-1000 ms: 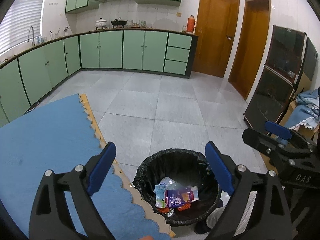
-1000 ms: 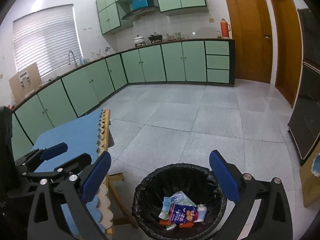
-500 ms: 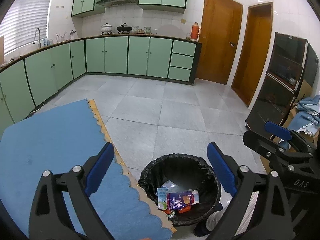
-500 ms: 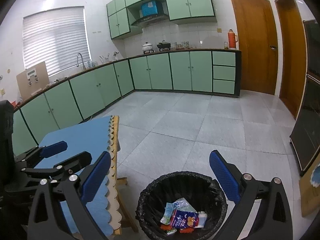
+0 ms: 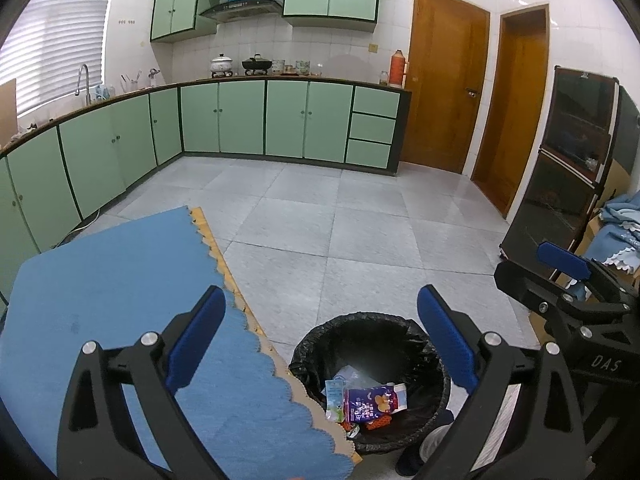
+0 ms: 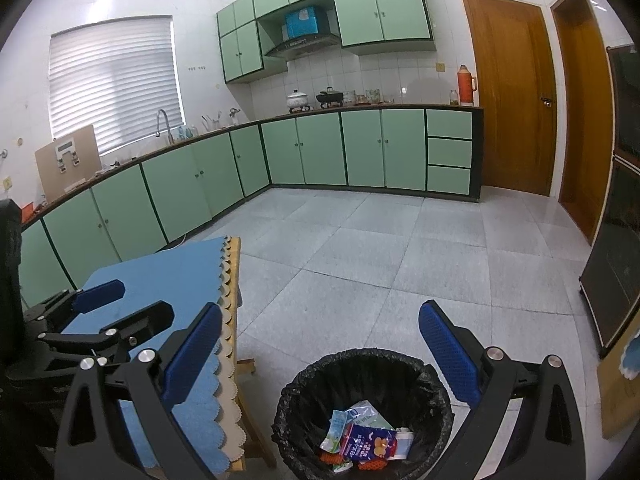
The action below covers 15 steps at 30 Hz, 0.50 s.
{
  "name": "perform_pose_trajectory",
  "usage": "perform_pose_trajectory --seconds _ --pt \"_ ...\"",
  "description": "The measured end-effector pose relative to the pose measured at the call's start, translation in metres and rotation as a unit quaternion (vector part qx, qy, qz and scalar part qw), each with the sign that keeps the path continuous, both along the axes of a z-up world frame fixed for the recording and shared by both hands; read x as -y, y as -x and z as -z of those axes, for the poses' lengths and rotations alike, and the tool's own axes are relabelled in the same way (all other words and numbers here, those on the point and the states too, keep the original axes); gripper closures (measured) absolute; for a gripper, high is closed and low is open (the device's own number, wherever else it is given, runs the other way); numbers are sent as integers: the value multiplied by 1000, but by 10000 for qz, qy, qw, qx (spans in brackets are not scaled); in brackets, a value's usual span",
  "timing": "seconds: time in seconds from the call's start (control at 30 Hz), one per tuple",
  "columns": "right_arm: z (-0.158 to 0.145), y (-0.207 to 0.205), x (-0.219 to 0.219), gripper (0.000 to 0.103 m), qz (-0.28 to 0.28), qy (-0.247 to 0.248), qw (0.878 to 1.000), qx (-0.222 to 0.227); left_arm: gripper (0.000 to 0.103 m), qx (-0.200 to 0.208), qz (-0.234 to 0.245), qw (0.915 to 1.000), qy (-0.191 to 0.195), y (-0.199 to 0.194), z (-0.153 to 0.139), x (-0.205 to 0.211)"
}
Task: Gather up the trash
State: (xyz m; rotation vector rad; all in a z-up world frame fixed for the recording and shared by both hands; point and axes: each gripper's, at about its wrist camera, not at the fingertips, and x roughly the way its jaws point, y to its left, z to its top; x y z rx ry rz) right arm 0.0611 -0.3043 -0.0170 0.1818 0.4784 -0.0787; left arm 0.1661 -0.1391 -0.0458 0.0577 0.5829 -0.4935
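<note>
A black-lined trash bin (image 5: pixel 362 326) stands on the floor beside the table and also shows in the right wrist view (image 6: pixel 360 360). Inside lie several wrappers, among them a purple snack packet (image 5: pixel 370 400) (image 6: pixel 366 442) and a small green-white carton (image 5: pixel 333 394) (image 6: pixel 334 432). My left gripper (image 5: pixel 320 344) is open and empty, raised over the table edge and the bin. My right gripper (image 6: pixel 320 354) is open and empty above the bin. Each gripper shows in the other's view, the right one (image 5: pixel 560 264) and the left one (image 6: pixel 100 300).
A table with a blue scalloped cloth (image 5: pixel 108 280) (image 6: pixel 160 276) is on the left, nothing on it. Green kitchen cabinets (image 5: pixel 280 120) line the far wall, with wooden doors (image 5: pixel 444 84) and a dark cabinet (image 5: pixel 560 184) at right. Grey tile floor (image 5: pixel 340 224) lies ahead.
Both grippers have risen and tilted up a little, so the bin sits lower in both views. Both stay open and empty.
</note>
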Motion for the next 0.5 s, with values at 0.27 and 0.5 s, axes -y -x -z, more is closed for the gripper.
perform_pose_trajectory --seconds 0.27,0.5 --pt "0 1 2 6 28 -9 10000 -2 9 58 -28 10000 -33 2 -2 0" --pt "-1 1 3 6 17 1 10000 5 9 80 -37 10000 -40 4 -3 0"
